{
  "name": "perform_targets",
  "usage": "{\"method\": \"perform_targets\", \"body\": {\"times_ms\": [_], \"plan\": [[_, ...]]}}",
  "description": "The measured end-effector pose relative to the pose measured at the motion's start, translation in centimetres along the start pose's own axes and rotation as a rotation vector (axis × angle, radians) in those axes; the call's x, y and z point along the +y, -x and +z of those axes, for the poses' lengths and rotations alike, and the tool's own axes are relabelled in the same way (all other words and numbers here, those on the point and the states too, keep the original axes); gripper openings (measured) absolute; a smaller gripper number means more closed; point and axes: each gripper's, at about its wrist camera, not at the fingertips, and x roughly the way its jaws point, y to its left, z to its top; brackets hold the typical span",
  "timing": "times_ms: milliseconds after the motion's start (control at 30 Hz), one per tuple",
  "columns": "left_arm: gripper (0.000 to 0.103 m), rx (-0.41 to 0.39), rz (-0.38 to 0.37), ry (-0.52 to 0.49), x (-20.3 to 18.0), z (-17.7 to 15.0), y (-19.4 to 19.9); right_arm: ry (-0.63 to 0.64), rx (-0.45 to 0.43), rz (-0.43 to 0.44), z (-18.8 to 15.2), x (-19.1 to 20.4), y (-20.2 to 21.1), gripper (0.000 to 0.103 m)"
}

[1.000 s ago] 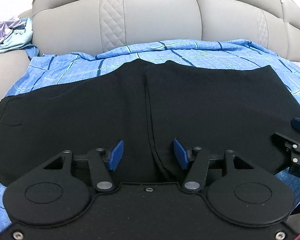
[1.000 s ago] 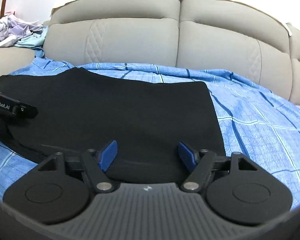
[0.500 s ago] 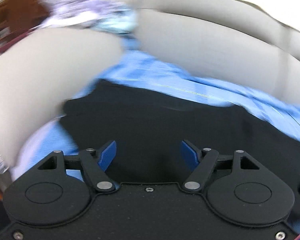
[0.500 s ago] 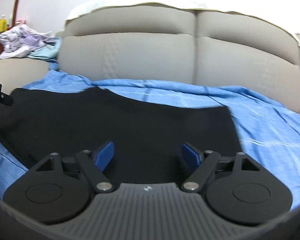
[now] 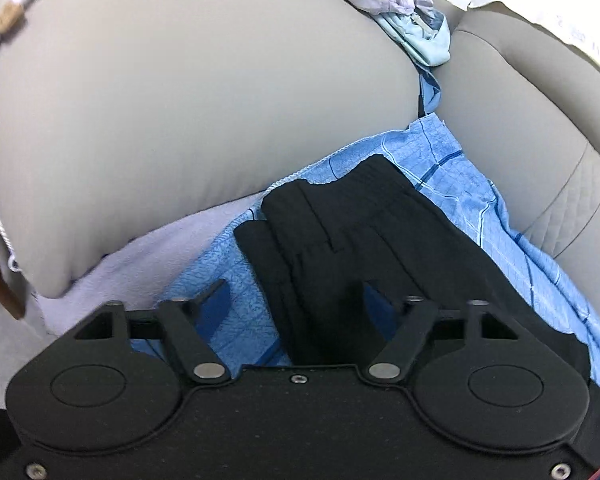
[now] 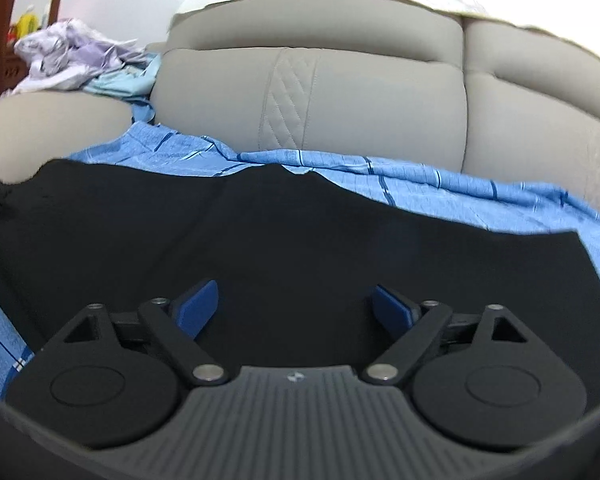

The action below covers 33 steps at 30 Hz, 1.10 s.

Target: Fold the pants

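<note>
The black pants (image 6: 300,240) lie flat across a blue checked sheet (image 6: 460,192) on the sofa seat. In the left wrist view their gathered waistband end (image 5: 340,220) sits near the armrest. My left gripper (image 5: 296,304) hovers over that end with its jaws closing. The waistband edge lies between the blue fingers (image 5: 216,300), and the pads do not press on it. My right gripper (image 6: 296,306) hangs low over the middle of the pants. Its jaws are opening wide, with only flat cloth below the pads (image 6: 198,304).
The big grey armrest (image 5: 180,100) rises just past the waistband, with a pile of loose clothes (image 6: 72,56) on top. The sofa backrest (image 6: 340,100) closes off the far side. A pale lilac cloth (image 5: 140,248) lies under the sheet's corner.
My left gripper swung left from the pants' middle to the waistband end by the armrest, rolling as it went. The right gripper shifted left over the pants and its jaws spread wider.
</note>
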Motion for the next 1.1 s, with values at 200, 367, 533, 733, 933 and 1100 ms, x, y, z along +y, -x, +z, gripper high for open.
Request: {"method": "perform_targets", "body": {"times_ms": [200,367,533,733,933,1100], "plan": [[0.048,-0.010,-0.036,0.011,0.6,0.2,-0.7,0.004,-0.012,0.002,-0.3,-0.1,0.0,0.096],[0.058,-0.025,-0.053,0.063,0.7,1.1,-1.8,0.002,-0.013,0.005,-0.3,-0.2,-0.2,0.096],[0.056,-0.053,-0.035,0.049,0.2,1.4,-2.7,0.003,-0.014,0.006,-0.3,-0.2,-0.1,0.096],[0.022,-0.113,-0.010,0.045,-0.2,1.5,-2.0,0.003,-0.011,0.012,-0.2,-0.3,-0.1,0.096],[0.017,-0.297,-0.088,-0.189,-6.1,0.8,4.0,-0.039,0.028,0.090,1.5,-2.7,1.6,0.097],[0.017,-0.336,-0.340,-0.389,-14.1,-1.1,9.4,-0.171,-0.006,0.029,2.5,-8.8,4.5,0.096]]}}
